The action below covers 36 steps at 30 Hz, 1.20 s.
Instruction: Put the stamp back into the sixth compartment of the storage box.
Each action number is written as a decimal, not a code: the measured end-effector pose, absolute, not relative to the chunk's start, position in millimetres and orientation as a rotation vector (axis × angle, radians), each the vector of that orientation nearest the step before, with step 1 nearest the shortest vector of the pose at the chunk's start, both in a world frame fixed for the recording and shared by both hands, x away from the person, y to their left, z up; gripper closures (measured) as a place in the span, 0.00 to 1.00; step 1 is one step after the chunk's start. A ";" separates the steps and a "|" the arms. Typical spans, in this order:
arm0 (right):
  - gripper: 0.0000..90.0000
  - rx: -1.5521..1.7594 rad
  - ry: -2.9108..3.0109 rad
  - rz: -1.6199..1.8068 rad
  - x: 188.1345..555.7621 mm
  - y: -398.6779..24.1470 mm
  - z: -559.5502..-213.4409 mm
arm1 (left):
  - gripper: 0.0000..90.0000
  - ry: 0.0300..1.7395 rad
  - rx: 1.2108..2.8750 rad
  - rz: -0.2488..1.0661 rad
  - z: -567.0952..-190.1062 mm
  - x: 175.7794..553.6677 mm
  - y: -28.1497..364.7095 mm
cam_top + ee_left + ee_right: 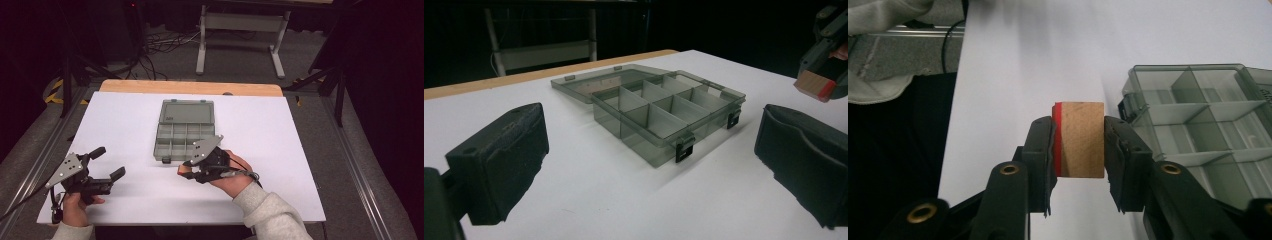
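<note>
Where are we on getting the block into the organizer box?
Done: the organizer box lies open on the table, lid flat behind it, every compartment bare. In hand: the right gripper is shut on the wooden block, one face red, held just short of the box's front edge. The left gripper waits open, holding nothing. Left: probably carry the block over a compartment and release.

Your clamped red-faced wooden block point(1079, 140) hides two sides behind black pads; beside it, the grey compartment box point(1208, 125) runs off frame.
</note>
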State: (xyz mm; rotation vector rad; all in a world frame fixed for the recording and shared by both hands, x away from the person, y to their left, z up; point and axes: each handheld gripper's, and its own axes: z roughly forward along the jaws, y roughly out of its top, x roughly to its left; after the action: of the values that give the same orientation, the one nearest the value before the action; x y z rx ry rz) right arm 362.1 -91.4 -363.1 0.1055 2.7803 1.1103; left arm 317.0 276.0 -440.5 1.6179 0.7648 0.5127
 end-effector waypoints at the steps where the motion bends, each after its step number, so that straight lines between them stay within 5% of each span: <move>1: 0.73 0.111 2.780 1.105 363.3 -91.1 -362.3 | 0.02 0.765 1.617 0.513 -440.5 317.0 276.1; 36: 0.73 0.168 2.759 1.006 415.3 -71.2 -346.6 | 0.02 0.765 1.609 0.517 -439.1 317.0 277.9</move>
State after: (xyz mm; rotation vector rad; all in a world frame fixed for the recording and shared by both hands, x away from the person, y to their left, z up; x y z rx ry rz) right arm 415.3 -71.2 -346.6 0.1684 2.7591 1.0057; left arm 317.0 277.9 -439.1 1.6089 0.7646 0.5167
